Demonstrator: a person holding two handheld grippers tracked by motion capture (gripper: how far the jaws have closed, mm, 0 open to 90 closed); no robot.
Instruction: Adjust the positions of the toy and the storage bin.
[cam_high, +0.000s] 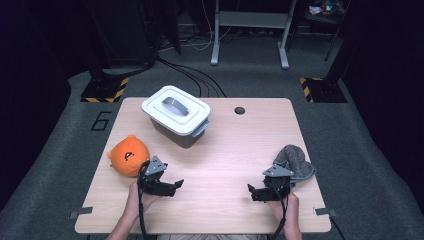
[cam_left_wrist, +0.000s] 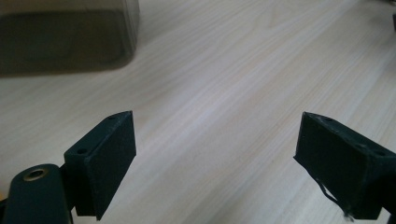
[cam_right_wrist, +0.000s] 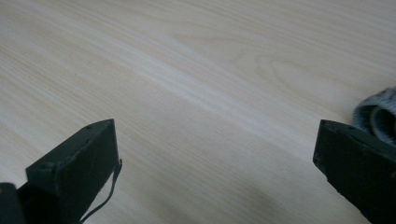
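Note:
On the wooden table (cam_high: 225, 150) my left gripper (cam_high: 176, 185) is held near the front left, its jaws pointing right. In the left gripper view the left gripper (cam_left_wrist: 215, 135) is open, with bare wood between its fingers. An orange plush toy (cam_high: 128, 155) lies just left of it. My right gripper (cam_high: 251, 192) sits at the front right, jaws pointing left. In the right gripper view the right gripper (cam_right_wrist: 215, 144) is open over bare table. A grey knitted cloth (cam_high: 296, 162) lies just behind it, and the cloth (cam_right_wrist: 377, 114) peeks past the right jaw.
A grey box with a white lid (cam_high: 176, 115) stands at the back left centre of the table; the box's wall (cam_left_wrist: 65, 39) fills the upper left of the left gripper view. A small round hole (cam_high: 239, 110) sits near the far edge.

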